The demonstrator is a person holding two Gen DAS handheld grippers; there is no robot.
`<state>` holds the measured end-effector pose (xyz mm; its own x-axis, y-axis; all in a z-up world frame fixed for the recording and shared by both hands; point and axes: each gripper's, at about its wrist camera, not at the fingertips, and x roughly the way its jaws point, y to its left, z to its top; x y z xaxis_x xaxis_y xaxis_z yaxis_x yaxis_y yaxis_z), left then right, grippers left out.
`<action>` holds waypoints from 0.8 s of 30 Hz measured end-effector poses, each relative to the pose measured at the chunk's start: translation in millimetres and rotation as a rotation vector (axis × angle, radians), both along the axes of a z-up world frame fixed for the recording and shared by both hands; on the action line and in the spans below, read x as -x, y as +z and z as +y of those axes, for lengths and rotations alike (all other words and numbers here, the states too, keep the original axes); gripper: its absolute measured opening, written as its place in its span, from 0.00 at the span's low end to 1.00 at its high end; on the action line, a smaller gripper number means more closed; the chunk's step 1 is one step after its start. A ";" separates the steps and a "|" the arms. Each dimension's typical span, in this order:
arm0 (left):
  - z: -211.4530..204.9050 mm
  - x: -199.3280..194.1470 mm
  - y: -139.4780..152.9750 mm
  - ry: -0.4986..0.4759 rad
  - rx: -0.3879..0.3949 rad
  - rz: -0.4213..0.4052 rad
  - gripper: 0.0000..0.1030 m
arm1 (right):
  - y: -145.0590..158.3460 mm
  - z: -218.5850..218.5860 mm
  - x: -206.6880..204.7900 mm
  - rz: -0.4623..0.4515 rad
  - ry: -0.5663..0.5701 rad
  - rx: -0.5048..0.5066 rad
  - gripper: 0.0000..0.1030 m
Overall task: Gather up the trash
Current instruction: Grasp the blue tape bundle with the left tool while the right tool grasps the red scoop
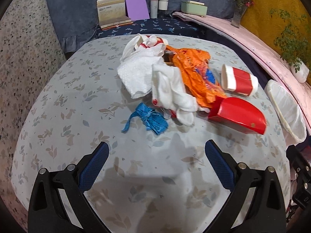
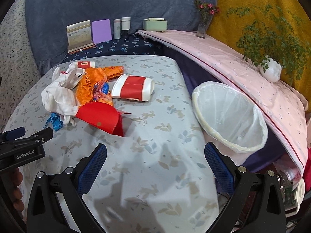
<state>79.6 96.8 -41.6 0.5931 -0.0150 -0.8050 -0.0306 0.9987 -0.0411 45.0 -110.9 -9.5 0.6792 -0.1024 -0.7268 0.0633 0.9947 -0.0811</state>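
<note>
A heap of trash lies mid-table: crumpled white tissues (image 1: 167, 81) (image 2: 58, 93), an orange wrapper (image 1: 194, 71) (image 2: 93, 85), a blue wrapper (image 1: 153, 120) (image 2: 55, 122), a red paper pouch (image 1: 239, 116) (image 2: 101, 118) and a tipped red-and-white cup (image 1: 240, 81) (image 2: 134, 89). A white-lined bin (image 2: 229, 116) (image 1: 285, 108) stands off the table's right edge. My left gripper (image 1: 156, 165) hovers open just short of the blue wrapper. My right gripper (image 2: 155, 165) is open too, nothing between its fingers, near the red pouch and the bin.
The table wears a leaf-print cloth (image 1: 77, 97). Behind it, a dark shelf holds a card stand (image 1: 111, 11), purple board (image 1: 136, 7), two jars (image 1: 159, 5) and a green box (image 1: 194, 8). A pink ledge (image 2: 233, 62) with a vase and potted plant (image 2: 272, 69) runs along the right.
</note>
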 end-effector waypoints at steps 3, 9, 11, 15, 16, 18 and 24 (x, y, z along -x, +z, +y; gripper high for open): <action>6.7 -11.2 -8.0 0.003 0.010 0.017 0.92 | -6.7 7.2 -11.2 0.020 0.010 -0.003 0.93; 13.9 -32.5 -23.0 -0.011 0.029 0.049 0.82 | -19.0 18.5 -29.3 0.051 0.025 -0.014 0.93; 16.1 -39.2 -28.3 -0.013 0.040 0.067 0.77 | -22.0 22.0 -34.2 0.059 0.031 -0.022 0.93; 18.9 -47.6 -36.5 -0.018 0.069 0.092 0.64 | -27.8 31.0 -43.7 0.070 0.051 -0.026 0.92; 18.5 -49.1 -38.0 -0.021 0.069 0.094 0.62 | -29.1 33.7 -45.6 0.070 0.057 -0.026 0.92; 16.6 -50.4 -37.6 -0.024 0.059 0.084 0.56 | -31.6 38.1 -49.1 0.074 0.065 -0.025 0.92; 16.7 -55.7 -34.1 -0.046 0.098 0.087 0.28 | -39.8 47.2 -59.2 0.095 0.081 -0.029 0.80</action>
<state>135.3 113.5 -75.7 0.5183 -0.1215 -0.8465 0.0075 0.9905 -0.1375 104.3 -63.7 -49.3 0.6126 -0.0284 -0.7899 -0.0239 0.9982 -0.0545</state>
